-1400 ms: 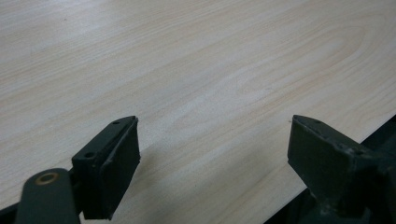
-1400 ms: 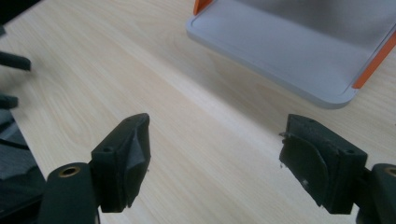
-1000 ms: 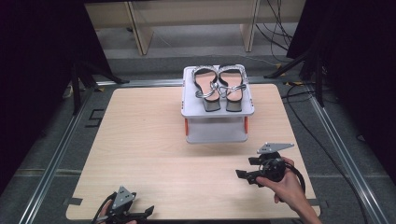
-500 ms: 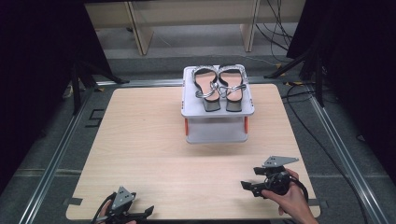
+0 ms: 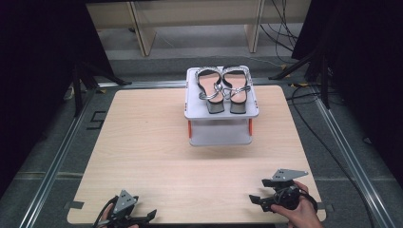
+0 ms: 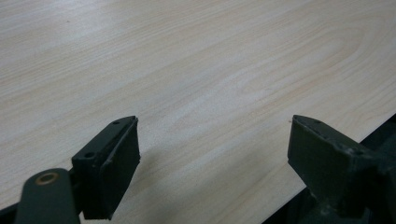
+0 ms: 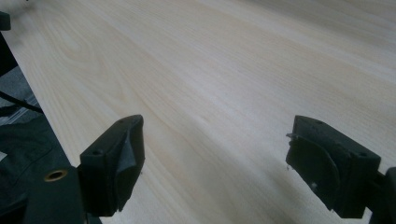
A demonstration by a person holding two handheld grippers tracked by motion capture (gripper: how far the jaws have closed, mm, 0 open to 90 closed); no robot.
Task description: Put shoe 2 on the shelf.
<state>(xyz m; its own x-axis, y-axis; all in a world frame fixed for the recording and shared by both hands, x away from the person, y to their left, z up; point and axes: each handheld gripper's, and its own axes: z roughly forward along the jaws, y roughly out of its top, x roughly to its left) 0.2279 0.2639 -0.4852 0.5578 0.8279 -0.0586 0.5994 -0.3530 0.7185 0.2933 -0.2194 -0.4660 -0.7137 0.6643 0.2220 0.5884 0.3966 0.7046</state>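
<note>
— Resting low at the near edge of the table (image 5: 157, 156), are they, both tools?

— Yes. From the high view, the right gripper (image 5: 260, 192) sits in the person's right hand (image 5: 300, 214) at the near right corner, its jaws pointing left across the wood and its grey plate tilted on top. The left gripper (image 5: 147, 216) lies at the near left corner, jaws pointing right, toward the other tool.

— Jaws apart or together?

— Apart on both. In the left gripper view the two black jaws stand wide with bare wood between them, nothing held. In the right gripper view it is the same: a wide gap, only tabletop inside it.

— And the sandals (image 5: 223, 88)?

— Well ahead of both tools, at the far side of the table. The pair lies side by side, touching, on the top of a small grey rack (image 5: 199, 111) with red posts. The rack's lower shelf looks bare, though part of it is in shadow.

— Nearer which tool?

— The right gripper, slightly; still well apart from it.
</note>
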